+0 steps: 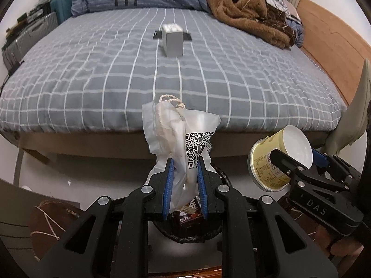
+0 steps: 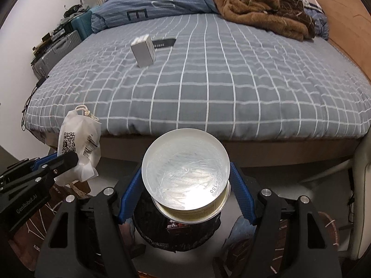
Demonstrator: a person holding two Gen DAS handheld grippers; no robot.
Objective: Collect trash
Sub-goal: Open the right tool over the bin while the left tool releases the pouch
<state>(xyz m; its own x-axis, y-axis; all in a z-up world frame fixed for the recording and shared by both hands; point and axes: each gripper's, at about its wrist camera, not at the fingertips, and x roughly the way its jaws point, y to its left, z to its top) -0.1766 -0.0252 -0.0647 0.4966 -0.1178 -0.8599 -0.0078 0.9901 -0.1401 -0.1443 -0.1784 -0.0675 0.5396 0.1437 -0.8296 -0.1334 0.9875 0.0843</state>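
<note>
Across the far side of both views a bed with a grey checked cover is seen, on which a grey box and a dark flat item behind it are left lying. Below the two grippers, on the floor, a black-lined bin is placed, with a dark wrapper already inside.

A yellow paper tub is clamped across its sides by the right gripper, whose jaws are spread wide around it; its white base is turned toward that camera. A crumpled white plastic bag with a printed code is pinched by the left gripper, whose jaws are drawn nearly together on the thin film.

Dropping both items into the bin is judged to be the step in hand. Each load is best brought squarely over the bin mouth before any release. The bag may cling to the pads, so a full opening is advised; the tub should be let go low, lest it bounce off the rim.
</note>
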